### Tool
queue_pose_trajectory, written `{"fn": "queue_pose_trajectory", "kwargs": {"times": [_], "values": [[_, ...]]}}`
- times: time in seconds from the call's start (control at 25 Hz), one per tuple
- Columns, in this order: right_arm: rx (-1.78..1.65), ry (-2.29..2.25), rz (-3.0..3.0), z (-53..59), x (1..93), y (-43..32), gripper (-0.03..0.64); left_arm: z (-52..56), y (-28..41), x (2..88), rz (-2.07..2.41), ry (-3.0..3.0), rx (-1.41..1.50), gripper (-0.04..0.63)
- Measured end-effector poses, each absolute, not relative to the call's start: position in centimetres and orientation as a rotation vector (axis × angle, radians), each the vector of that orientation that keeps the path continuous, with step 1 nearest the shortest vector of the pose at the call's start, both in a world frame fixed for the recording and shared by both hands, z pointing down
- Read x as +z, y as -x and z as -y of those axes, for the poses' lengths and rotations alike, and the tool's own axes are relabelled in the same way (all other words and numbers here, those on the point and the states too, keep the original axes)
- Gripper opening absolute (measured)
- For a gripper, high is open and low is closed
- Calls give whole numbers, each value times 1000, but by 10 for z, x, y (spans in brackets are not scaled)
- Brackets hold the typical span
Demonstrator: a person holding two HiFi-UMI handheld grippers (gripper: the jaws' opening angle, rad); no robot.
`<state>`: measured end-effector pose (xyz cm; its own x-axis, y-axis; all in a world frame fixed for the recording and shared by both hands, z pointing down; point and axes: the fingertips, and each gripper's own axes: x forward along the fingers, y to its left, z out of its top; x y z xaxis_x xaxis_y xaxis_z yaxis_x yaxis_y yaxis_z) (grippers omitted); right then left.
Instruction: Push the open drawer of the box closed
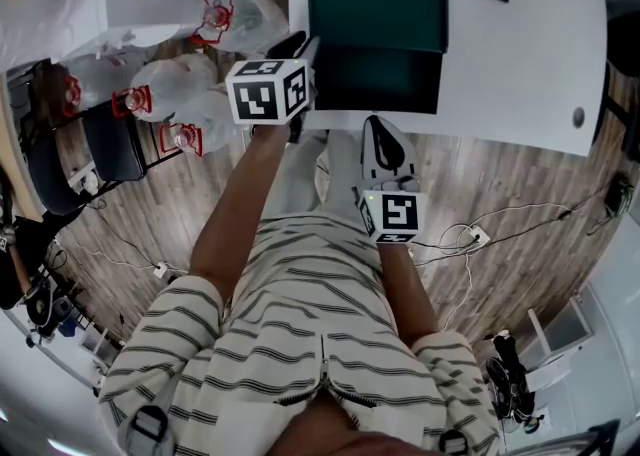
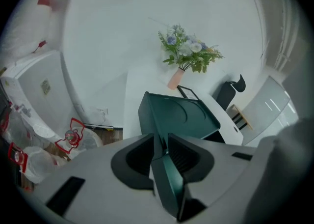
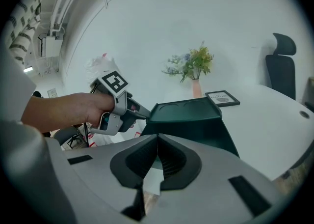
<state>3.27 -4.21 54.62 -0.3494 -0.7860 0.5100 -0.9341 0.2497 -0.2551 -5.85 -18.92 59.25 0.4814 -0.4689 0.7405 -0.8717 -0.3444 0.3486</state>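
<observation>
**Spotter:** Where's the drawer from you?

**Operator:** Dead ahead. The green box (image 1: 377, 12) sits on the white counter (image 1: 520, 54). Its drawer (image 1: 375, 81) sticks out toward me, with the front face running left to right. So the shove goes straight away from me, along the slide.

**Spotter:** Which claw is closer?

**Operator:** The left claw (image 2: 161, 142). It's at the box's left front corner, about where drawer meets body. The jaws stand a narrow slit apart with green showing in the slit. Whether the pads touch it, I can't tell.

**Spotter:** And the right?

**Operator:** My right claw (image 3: 157, 138) is closed, tips together, nothing in them. It points at the drawer front from the near side, about mid-face, with a gap to cover. I reckon that's my pusher, since it's closed and square to the face.
</observation>
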Motion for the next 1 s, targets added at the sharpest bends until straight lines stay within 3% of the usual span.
{"fn": "queue_pose_trajectory", "kwargs": {"times": [0.6,1.0], "values": [[874,-1573,2123,25,580,-41,27,190,50,607,920,-1896,770,83],[946,-1550,1999,19,617,-47,90,190,50,609,890,-1884,850,87]]}}
